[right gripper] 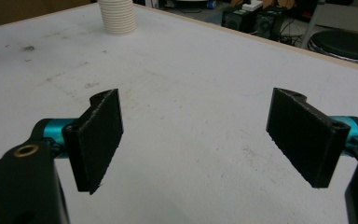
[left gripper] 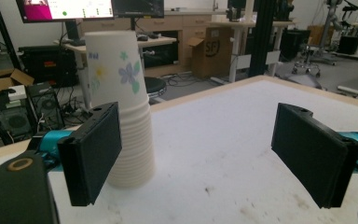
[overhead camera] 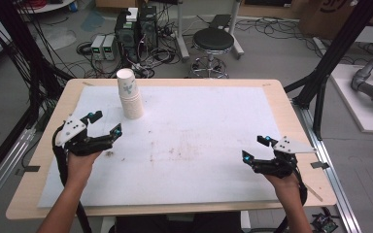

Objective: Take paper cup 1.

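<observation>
A tall stack of white paper cups with a small flower print (overhead camera: 129, 93) stands upright, mouth down, on the white foam sheet (overhead camera: 199, 141) that covers the light wooden surface (overhead camera: 291, 121); it is in the far left part of the sheet, near the far edge. The left hand-held gripper (overhead camera: 105, 123) is near the stack, on the person's side of it and a little to the left, not touching it; its two black jaws are spread wide apart with nothing between them. In the left gripper view the stack (left gripper: 121, 107) appears just behind the left jaw, which hides a part of its lower side; the purple flower and a yellow mark are seen on the top cup.

The right hand-held gripper (overhead camera: 255, 147) is over the right near part of the sheet, well apart from the stack; its jaws are also spread wide and hold nothing. In the right gripper view the ribbed bottom part of the stack (right gripper: 117, 17) is far off at the top edge; the sheet between shows some small dark stains (right gripper: 28, 47). Behind the surface, on the floor, a round black stool (overhead camera: 213, 41) is standing.
</observation>
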